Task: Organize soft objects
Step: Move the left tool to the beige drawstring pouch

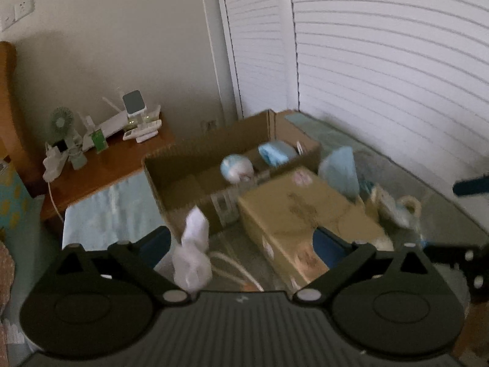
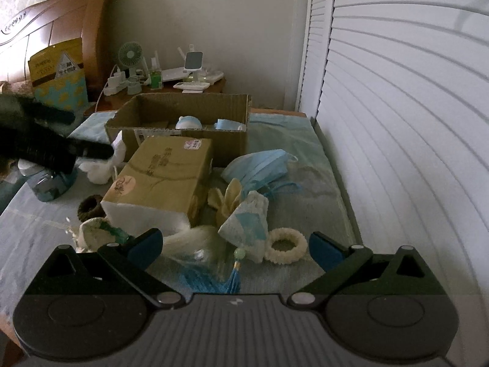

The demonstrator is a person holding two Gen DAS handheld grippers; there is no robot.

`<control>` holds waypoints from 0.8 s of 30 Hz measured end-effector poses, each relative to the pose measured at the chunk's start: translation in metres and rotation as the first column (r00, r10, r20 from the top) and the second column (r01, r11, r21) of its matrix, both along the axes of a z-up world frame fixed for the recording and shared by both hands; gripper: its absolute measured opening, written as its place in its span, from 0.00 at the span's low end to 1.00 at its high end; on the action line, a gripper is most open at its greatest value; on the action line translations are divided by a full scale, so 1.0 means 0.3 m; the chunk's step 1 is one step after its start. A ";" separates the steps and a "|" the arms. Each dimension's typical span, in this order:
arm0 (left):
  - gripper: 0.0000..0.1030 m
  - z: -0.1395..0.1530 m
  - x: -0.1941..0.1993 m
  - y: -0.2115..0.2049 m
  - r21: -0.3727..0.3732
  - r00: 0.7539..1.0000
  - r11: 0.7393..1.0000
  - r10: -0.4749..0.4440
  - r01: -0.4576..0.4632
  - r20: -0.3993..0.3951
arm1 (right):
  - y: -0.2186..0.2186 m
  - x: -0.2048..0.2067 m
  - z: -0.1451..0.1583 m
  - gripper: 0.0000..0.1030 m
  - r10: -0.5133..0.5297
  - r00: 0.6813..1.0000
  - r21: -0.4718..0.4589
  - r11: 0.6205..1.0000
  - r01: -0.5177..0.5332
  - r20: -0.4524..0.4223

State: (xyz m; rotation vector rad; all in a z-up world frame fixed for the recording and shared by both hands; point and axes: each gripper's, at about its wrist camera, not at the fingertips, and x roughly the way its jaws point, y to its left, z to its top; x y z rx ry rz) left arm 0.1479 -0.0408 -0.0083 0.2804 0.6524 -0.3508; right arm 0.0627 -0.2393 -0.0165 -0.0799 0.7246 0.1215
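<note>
My left gripper (image 1: 243,244) is open wide over the bed. A white plush bunny (image 1: 194,253) lies between its fingers, close to the left one, and neither pad presses it. In the right wrist view the same bunny (image 2: 104,165) lies by the left gripper's (image 2: 91,134) tips. The open cardboard box (image 1: 171,159) holds a blue-white plush ball (image 1: 237,168) and a blue mask (image 1: 276,153). My right gripper (image 2: 237,246) is open above a patchwork sachet (image 2: 247,223), a white scrunchie (image 2: 285,244) and a blue tassel (image 2: 232,278).
A closed tan box (image 2: 162,177) lies in front of the open one. Blue masks (image 2: 259,165), a brown scrunchie (image 2: 90,206) and a water bottle (image 2: 45,180) lie around it. A nightstand (image 1: 122,159) carries small devices. Louvred doors (image 2: 397,122) border the bed on the right.
</note>
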 end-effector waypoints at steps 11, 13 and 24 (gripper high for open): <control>0.96 -0.108 -0.135 0.001 -0.039 0.998 0.999 0.017 -0.019 -0.058 | 0.016 -0.076 -0.009 1.00 0.019 1.000 -0.001 1.000 -0.019 -0.004; 0.96 -0.122 -0.158 0.001 -0.046 0.997 0.999 0.007 -0.010 -0.072 | 0.011 -0.087 -0.013 1.00 0.017 1.000 0.001 1.000 -0.017 -0.007; 0.97 -0.176 -0.276 -0.007 -0.095 0.992 0.995 -0.039 0.027 -0.123 | -0.019 -0.110 -0.097 1.00 0.018 0.997 -0.016 1.000 -0.020 -0.071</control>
